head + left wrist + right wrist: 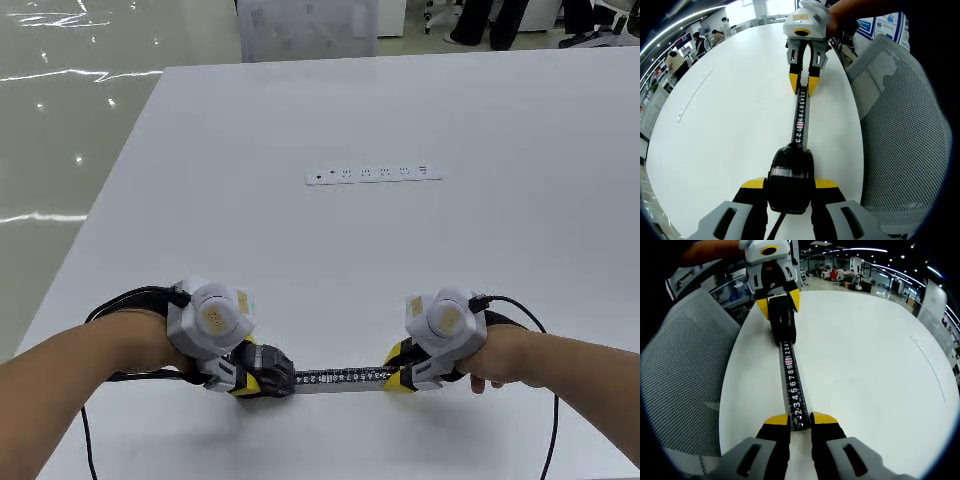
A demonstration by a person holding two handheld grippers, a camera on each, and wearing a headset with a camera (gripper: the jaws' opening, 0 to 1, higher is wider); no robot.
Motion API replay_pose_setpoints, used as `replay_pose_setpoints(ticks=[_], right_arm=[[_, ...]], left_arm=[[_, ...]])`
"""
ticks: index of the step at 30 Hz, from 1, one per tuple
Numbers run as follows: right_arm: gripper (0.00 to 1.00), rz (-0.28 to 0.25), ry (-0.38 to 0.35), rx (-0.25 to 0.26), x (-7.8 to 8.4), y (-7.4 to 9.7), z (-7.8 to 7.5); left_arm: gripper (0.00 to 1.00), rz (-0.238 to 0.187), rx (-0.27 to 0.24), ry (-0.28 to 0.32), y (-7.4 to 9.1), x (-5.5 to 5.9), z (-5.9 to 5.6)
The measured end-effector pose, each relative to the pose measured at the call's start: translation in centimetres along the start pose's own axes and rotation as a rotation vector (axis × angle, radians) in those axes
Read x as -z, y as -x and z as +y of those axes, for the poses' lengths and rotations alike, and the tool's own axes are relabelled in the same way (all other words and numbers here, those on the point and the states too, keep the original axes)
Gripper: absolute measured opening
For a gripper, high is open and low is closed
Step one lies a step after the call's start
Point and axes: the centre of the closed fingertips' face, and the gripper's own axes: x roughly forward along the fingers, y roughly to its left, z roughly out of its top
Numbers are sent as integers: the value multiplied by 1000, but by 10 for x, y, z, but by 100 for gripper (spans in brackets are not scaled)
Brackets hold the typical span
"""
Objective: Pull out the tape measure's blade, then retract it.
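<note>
The black tape measure case (268, 372) (790, 176) (782, 321) lies near the table's front edge, with my left gripper (243, 381) (790, 183) shut on it. Its dark numbered blade (342, 377) (799, 116) (791, 388) runs out a short way to the right across the white table (420, 240). My right gripper (398, 372) (800, 419) (803, 82) is shut on the blade's end, its yellow fingertips (776, 421) pinching the hook end. The two grippers face each other along the blade.
A white power strip (372, 173) (692, 95) (928, 366) lies mid-table, well beyond the grippers. A grey mesh chair (900, 125) (682, 370) stands at the near table edge. Black cables (130, 300) trail from both grippers. People sit at far desks (675, 57).
</note>
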Motion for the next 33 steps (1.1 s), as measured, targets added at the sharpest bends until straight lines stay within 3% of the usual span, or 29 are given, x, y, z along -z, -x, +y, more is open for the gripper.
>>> replay_pose_setpoints(ticks=[33], right_arm=[[13, 9, -2, 4, 17, 14, -2]], left_arm=[[30, 1, -3, 0, 0, 0, 0]])
